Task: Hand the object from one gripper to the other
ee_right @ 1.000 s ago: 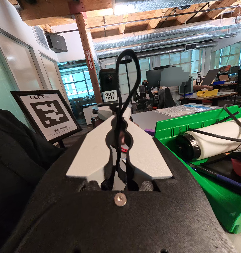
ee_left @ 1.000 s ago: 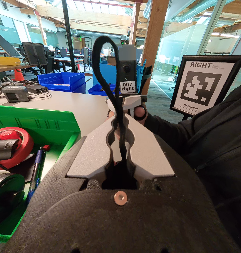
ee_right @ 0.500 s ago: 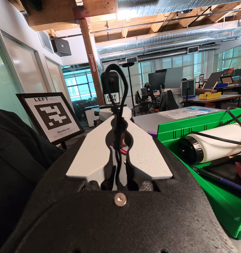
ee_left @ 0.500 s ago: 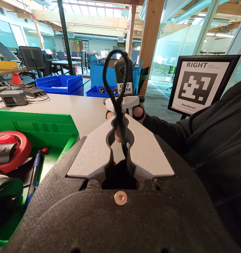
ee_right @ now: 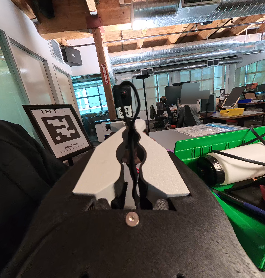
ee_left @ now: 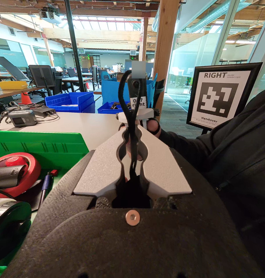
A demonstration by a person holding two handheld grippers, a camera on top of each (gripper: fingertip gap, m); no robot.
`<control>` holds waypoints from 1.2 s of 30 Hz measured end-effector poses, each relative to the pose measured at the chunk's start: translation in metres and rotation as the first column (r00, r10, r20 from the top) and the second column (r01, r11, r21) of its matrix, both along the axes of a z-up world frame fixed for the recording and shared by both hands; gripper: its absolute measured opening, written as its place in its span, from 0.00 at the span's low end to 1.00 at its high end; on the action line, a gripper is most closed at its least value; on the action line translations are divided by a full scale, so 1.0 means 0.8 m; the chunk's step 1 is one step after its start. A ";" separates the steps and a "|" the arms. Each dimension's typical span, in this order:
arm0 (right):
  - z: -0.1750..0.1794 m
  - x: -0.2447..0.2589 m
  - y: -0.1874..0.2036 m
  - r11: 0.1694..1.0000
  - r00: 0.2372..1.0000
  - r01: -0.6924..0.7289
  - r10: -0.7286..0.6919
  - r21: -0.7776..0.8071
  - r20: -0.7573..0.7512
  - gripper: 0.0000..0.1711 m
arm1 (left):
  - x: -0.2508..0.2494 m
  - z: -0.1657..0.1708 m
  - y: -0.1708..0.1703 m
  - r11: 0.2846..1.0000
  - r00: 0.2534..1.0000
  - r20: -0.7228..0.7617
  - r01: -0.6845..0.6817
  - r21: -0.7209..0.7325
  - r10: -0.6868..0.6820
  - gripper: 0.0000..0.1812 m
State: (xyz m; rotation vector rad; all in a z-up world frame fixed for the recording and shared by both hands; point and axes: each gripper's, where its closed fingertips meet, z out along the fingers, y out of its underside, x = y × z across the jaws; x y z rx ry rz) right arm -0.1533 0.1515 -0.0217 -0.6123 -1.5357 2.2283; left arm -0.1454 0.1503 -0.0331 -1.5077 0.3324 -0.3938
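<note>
A black cord loop (ee_left: 122,93) stands upright between my two grippers, which face each other tip to tip. My left gripper (ee_left: 131,128) is shut on the cord's lower strands, which run down between its grey fingers (ee_left: 101,165). My right gripper (ee_right: 130,127) is also shut on the same cord (ee_right: 137,102), whose loop rises above its tips. In the left wrist view the right gripper (ee_left: 135,116) shows just beyond my fingertips, held by a hand. In the right wrist view the left gripper (ee_right: 127,123) shows just beyond the tips.
A green bin (ee_left: 38,142) sits on the grey table (ee_left: 83,121) and holds a red tape roll (ee_left: 31,168), a pen and a white bottle (ee_right: 241,165). Framed marker signs (ee_left: 219,96) (ee_right: 58,129) stand by the person's dark sleeve (ee_left: 219,150). Blue bins (ee_left: 71,102) stand behind. My two grippers' fingertips are within a few centimetres of each other.
The cord loop above the fingertips has become shorter and narrower and now leans across the other gripper's camera. Both grippers stay closed on the cord, tip to tip.
</note>
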 end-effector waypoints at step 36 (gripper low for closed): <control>0.003 0.004 -0.005 1.000 1.000 -0.005 0.005 0.005 -0.028 0.09 | 0.007 0.009 -0.005 0.998 0.999 -0.036 0.014 0.059 -0.012 0.04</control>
